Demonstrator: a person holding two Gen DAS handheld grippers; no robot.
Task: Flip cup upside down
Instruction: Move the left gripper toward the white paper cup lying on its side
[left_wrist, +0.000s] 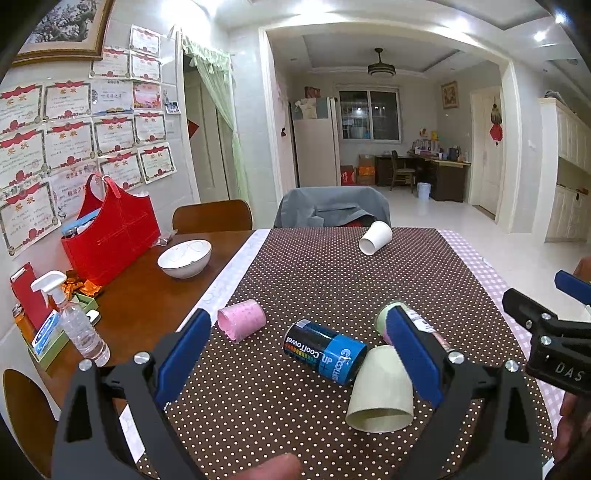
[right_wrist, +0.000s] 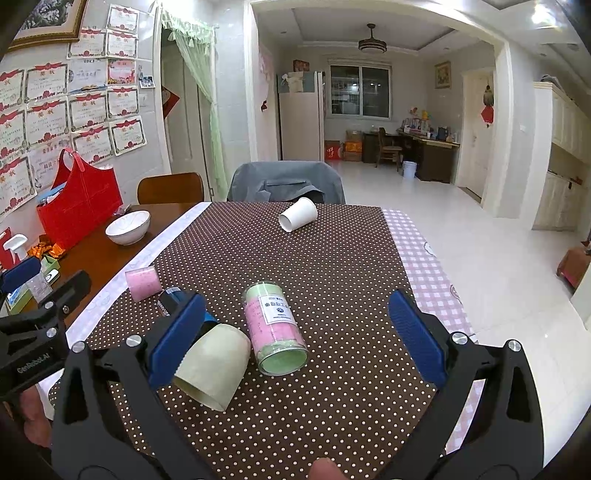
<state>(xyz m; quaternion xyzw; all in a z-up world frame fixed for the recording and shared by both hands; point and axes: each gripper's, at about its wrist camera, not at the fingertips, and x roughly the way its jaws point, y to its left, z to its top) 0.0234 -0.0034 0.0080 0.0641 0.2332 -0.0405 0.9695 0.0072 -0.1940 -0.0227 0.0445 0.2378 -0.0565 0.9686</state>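
A pale green paper cup (left_wrist: 380, 391) lies on its side on the brown dotted cloth, mouth toward me; in the right wrist view it lies (right_wrist: 216, 365) by the left finger. A white paper cup (left_wrist: 375, 237) (right_wrist: 298, 218) lies on its side at the far end. A pink cup (left_wrist: 242, 324) (right_wrist: 142, 282) lies at the left. My left gripper (left_wrist: 299, 354) is open and empty above the near table. My right gripper (right_wrist: 295, 332) is open and empty; its body shows at the right of the left wrist view.
A blue CoolTowel can (left_wrist: 325, 350) and a pink-green clear canister (right_wrist: 275, 328) lie between the cups. A white bowl (left_wrist: 184, 258), red bag (left_wrist: 110, 229) and spray bottle (left_wrist: 70, 317) stand on the bare wood at left. Chairs (left_wrist: 332, 206) stand at the far edge.
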